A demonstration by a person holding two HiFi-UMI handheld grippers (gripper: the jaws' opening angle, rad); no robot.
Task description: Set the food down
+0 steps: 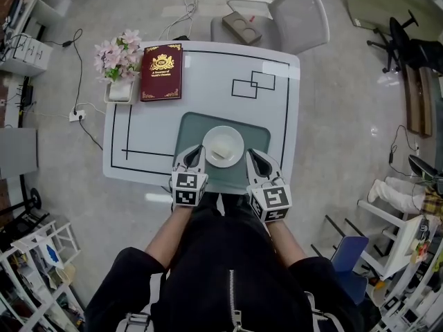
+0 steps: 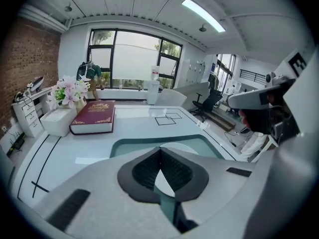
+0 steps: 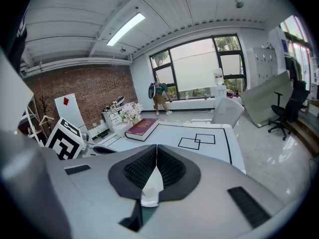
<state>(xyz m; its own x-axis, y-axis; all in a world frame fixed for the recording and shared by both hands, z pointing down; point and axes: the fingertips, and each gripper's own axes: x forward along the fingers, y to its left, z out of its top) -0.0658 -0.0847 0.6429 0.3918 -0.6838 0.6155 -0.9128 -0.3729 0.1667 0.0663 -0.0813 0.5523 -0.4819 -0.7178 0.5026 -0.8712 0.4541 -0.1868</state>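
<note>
head view: plate (image 1: 234, 134) beside left gripper (image 1: 196, 153) (closed)

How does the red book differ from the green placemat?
The book is dark red with gold print; the placemat is plain grey-green. The book is smaller and thicker; the placemat is wider and thin. The book lies bare at the far left, beside the flowers; the placemat, at the near edge, bears the plate. Both lie flat on the table.

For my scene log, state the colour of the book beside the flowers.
The book is dark red with gold ornament; the head view shows it best.
</note>
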